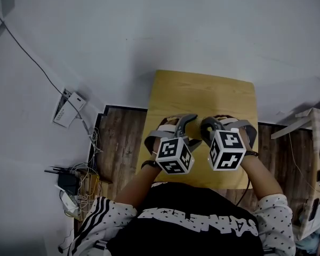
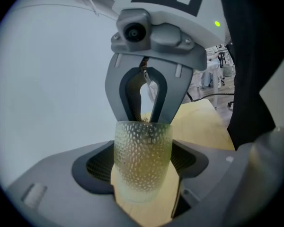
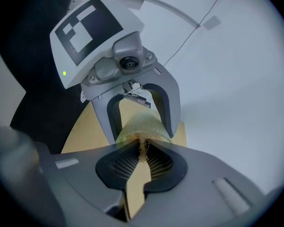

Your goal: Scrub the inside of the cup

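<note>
As the cup (image 2: pixel 143 145) looks light and slick, the left claw (image 2: pixel 142 167) clamps its sides; the right claw (image 3: pixel 141 157) pinches a scrubber (image 3: pixel 142 148).

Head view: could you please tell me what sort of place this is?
Probably a lab or office corner, not a kitchen: a wooden table against a bare white wall, with a power strip and tangled cables nearby.

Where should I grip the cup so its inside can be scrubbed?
Grip the cup by its dimpled side wall, from the side, as the left tool does. Its mouth faces the right tool and scrubber, so a side grip leaves it free.
</note>
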Available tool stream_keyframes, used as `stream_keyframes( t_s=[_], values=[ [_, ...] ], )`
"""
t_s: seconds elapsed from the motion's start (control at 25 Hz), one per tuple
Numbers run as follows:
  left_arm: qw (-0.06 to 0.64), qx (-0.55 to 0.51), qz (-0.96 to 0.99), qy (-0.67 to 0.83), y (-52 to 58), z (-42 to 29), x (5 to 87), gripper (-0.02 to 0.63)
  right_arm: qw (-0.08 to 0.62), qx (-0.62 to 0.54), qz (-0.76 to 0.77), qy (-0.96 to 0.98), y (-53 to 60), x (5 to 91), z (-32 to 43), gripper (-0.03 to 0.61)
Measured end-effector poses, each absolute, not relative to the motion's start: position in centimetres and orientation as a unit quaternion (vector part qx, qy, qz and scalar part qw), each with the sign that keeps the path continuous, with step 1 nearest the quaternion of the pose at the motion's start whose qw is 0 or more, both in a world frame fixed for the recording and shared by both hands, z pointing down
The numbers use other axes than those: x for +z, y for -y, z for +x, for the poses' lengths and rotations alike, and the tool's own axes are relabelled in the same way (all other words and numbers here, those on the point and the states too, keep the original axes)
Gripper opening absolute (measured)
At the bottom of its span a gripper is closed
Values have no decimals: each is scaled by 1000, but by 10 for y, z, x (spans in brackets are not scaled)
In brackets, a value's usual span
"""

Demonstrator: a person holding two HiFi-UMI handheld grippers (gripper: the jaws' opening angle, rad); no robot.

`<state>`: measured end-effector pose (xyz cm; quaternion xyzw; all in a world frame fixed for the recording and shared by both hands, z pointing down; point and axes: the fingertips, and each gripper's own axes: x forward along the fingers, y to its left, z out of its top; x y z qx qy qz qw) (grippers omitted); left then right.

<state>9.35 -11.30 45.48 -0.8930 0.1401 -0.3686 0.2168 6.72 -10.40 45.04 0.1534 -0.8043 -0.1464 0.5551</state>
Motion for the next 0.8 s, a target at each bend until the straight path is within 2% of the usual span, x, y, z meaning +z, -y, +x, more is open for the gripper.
stream_keyframes(
  t_s=[0.32,0.8],
  values=[
    [243,-377,-884,-130,112,96,460,365,501,-15,162,850,104,458,66,46],
    [304,-385,-863,-120,117,92,462,365,351,229,156,894,113,462,62,43]
  ],
)
